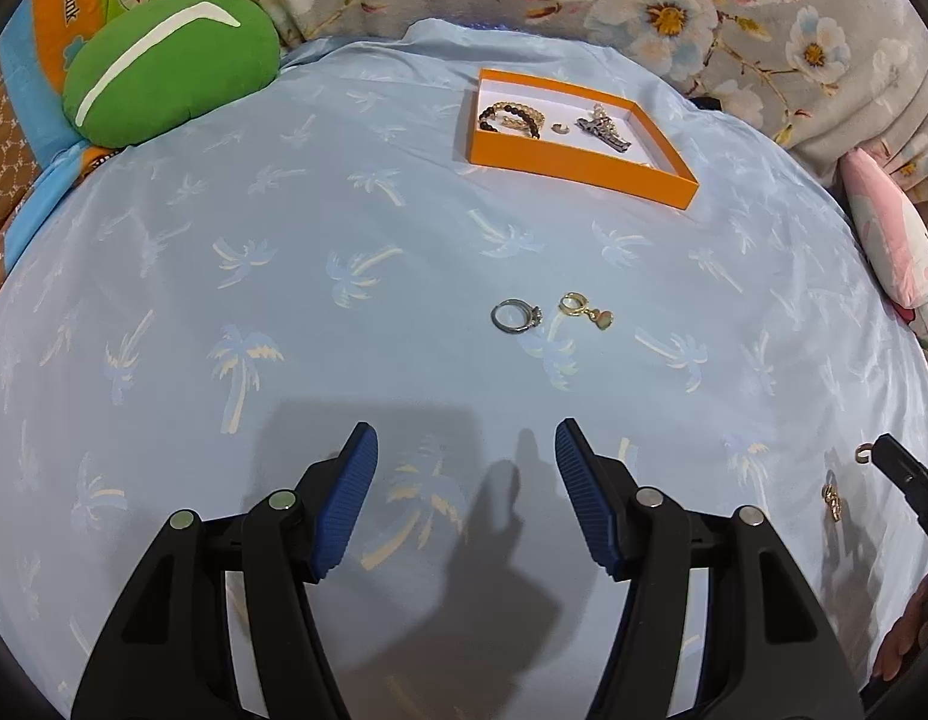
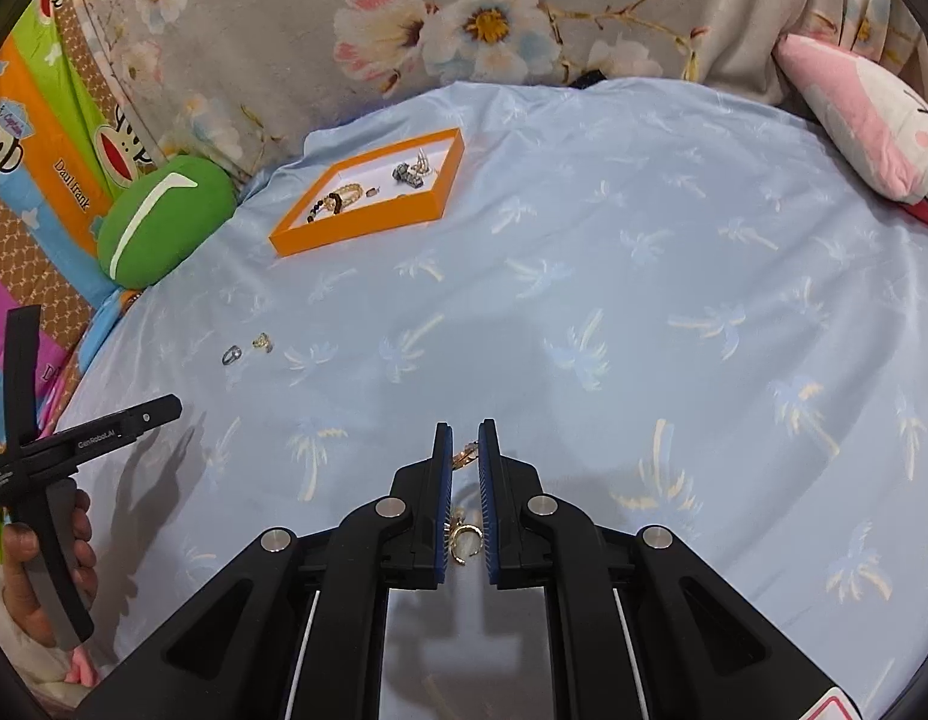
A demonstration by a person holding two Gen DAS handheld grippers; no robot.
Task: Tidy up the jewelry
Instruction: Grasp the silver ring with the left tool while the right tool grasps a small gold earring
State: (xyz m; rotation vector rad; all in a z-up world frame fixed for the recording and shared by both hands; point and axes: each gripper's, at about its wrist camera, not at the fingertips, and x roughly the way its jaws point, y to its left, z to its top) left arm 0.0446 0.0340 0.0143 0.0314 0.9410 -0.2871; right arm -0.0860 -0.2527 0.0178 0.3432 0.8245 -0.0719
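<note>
Jewelry split between bedsheet (image 1: 224, 240) and orange tray (image 1: 575, 171). Gold earring (image 1: 586, 312) lies flat mid-sheet, long axis left-right, hoop left, disc right; silver ring (image 1: 515, 316) just beside its left. Tray, far side, holds beaded bracelets (image 1: 512, 117), small ring (image 1: 560, 128), hair clip (image 1: 603, 127). Left gripper (image 1: 466, 447) jaws wide apart, nothing between. Right gripper (image 2: 464, 441) jaws nearly together; gold hoop earring (image 2: 463, 542) sits between them, grip contact unclear. Green cushion (image 1: 170, 63) far left.

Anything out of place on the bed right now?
Yes: a silver ring and gold earring lie loose on the sheet, outside the orange tray; another gold piece sits near the right gripper.
</note>
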